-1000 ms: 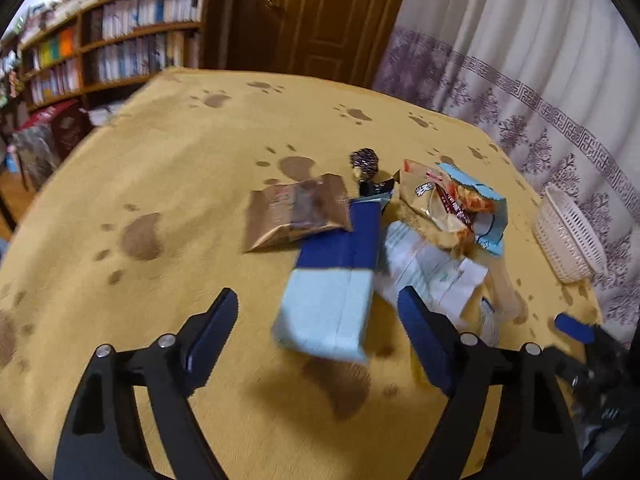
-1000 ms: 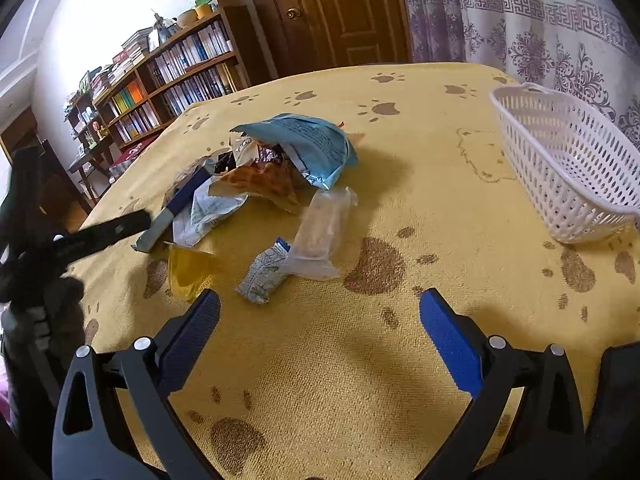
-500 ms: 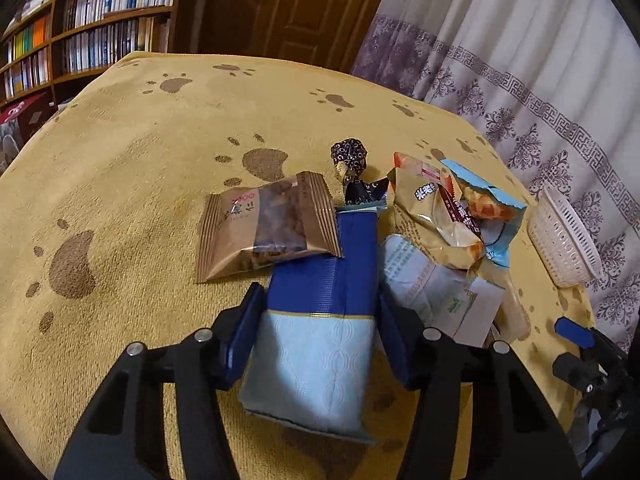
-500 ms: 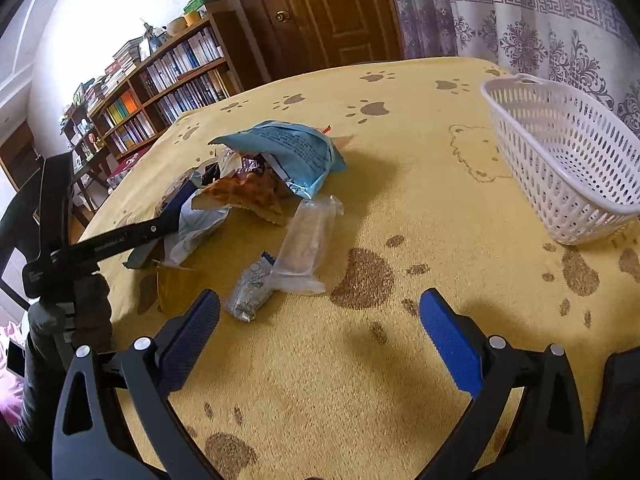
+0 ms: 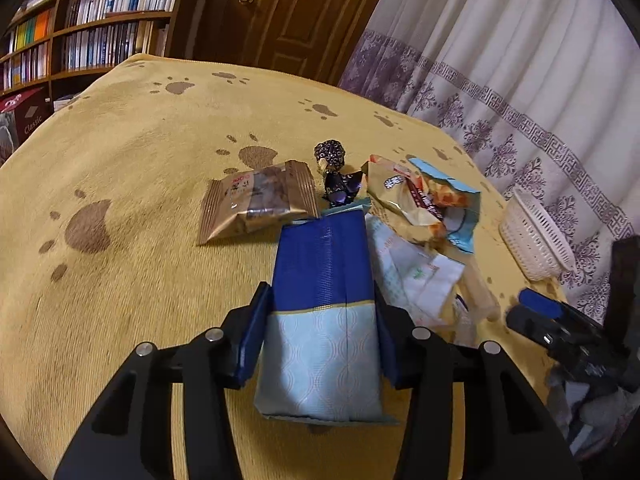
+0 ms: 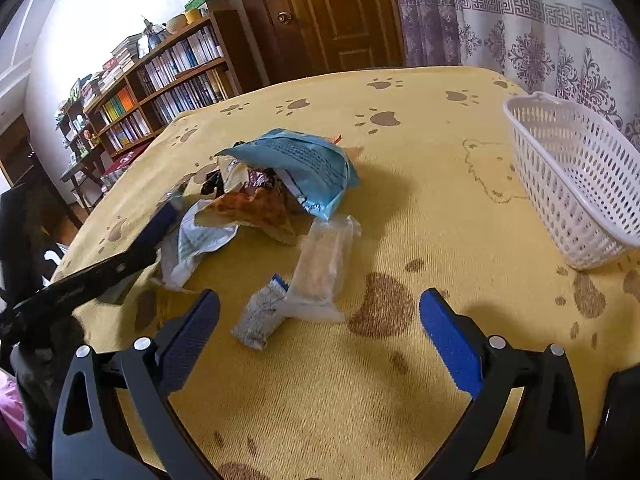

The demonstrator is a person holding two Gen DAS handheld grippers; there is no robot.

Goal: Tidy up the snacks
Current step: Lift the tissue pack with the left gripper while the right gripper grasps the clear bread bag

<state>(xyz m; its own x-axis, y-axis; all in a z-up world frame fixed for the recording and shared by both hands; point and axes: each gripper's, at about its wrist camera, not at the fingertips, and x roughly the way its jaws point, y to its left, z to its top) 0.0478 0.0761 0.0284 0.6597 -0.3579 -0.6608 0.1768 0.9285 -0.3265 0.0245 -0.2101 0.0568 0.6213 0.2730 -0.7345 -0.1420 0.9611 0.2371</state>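
My left gripper (image 5: 320, 332) is shut on a long blue and pale-blue snack packet (image 5: 322, 304), its fingers clamping both sides. Behind it lie a brown biscuit packet (image 5: 256, 204), a dark foil candy (image 5: 336, 172), a tan and light-blue chip bag pile (image 5: 424, 200) and a white wrapper (image 5: 416, 276). My right gripper (image 6: 318, 336) is open and empty over the cloth, just short of a clear packet (image 6: 324, 264) and a small silver packet (image 6: 260, 316). The light-blue bag (image 6: 304, 168) tops the pile. The white basket (image 6: 576, 184) stands at the right.
The table wears a yellow paw-print cloth (image 6: 400, 380). A bookshelf (image 6: 160, 84) and wooden door (image 6: 332, 16) stand behind it, with a curtain (image 5: 520, 60) along one side. The left gripper's arm (image 6: 92, 272) shows at the pile's left in the right wrist view.
My left gripper moved forward over the blue packet and closed on its sides. My right gripper stayed open and shifted slightly closer to the small packets.
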